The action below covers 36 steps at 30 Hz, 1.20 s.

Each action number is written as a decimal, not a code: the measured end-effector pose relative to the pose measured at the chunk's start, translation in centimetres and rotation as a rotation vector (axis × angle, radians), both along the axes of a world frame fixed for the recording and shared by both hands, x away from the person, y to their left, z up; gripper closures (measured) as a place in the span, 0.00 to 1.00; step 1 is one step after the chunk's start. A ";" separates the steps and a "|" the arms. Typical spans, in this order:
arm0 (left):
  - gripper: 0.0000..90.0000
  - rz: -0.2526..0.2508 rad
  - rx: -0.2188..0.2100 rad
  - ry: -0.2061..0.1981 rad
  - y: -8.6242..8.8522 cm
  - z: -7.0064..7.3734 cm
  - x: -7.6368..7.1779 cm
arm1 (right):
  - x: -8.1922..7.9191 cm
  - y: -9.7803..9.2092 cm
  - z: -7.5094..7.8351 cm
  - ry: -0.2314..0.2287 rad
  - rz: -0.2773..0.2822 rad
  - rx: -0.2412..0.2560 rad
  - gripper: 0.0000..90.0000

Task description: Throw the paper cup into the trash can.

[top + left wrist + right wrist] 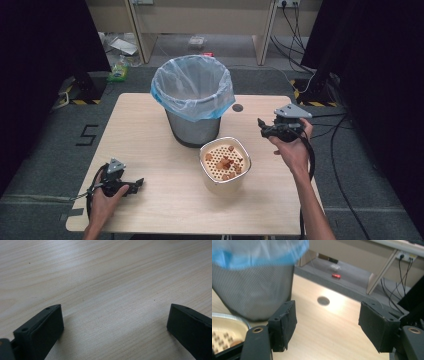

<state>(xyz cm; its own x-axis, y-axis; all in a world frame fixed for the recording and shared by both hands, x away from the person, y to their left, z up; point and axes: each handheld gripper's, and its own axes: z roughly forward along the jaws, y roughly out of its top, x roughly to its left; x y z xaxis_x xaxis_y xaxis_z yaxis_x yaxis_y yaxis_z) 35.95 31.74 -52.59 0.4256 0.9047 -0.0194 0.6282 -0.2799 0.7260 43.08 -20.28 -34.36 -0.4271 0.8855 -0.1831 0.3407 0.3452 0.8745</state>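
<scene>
Resting low at about 7 o'clock on the pale wooden table (pixel 150 125), the left gripper (pixel 134 184) has its jaws spread wide over bare wood grain, holding nothing. Toward the table's middle stands the cream square container with a perforated insert (pixel 225 162), brown food scraps (pixel 225 163) lying on the holed tray. Just behind it, at 12 o'clock, sits the grey mesh waste bin lined with a blue plastic bag (pixel 193 95), the two close together and possibly touching. At 3 o'clock the right gripper (pixel 263 126) hovers above the table, jaws parted and empty, aimed toward the bin's base and the container's rim.

Judging by its look, the container is rigid, smooth-walled and light, so it may slip under a pinch on its rounded sides. The metallic rim offers the firmest hold, ideally from opposite edges. The scraps are loose and would spill if it tilts early.
</scene>
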 end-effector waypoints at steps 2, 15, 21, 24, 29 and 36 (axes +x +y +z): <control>0.00 0.000 0.000 0.000 0.0 0.0 0.0 | -0.5 -0.5 -1.0 0.011 -0.014 -0.011 0.34; 0.00 0.001 0.000 0.000 0.0 0.0 0.0 | -3.2 -1.9 -8.0 0.109 -0.032 0.011 0.34; 0.00 0.000 -0.002 0.001 0.0 0.0 0.0 | -4.0 -1.9 -10.3 0.160 -0.026 0.000 0.34; 0.00 -0.001 -0.002 0.001 0.0 0.0 0.0 | -4.3 -1.8 -11.3 0.188 -0.022 0.000 0.34; 0.00 -0.001 -0.002 0.001 0.0 0.0 0.0 | -4.9 -1.7 -12.4 0.215 -0.009 -0.007 0.33; 0.00 -0.003 -0.002 0.002 0.0 0.0 0.0 | -4.9 -1.5 -14.3 0.298 -0.019 -0.051 0.30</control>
<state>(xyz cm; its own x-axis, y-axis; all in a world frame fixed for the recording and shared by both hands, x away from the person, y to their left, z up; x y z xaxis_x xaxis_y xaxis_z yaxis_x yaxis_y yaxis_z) 35.93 31.74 -52.59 0.4285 0.9033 -0.0216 0.6284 -0.2808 0.7255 38.14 -21.74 -48.67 -0.4521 0.8867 -0.0966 0.5868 0.3772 0.7166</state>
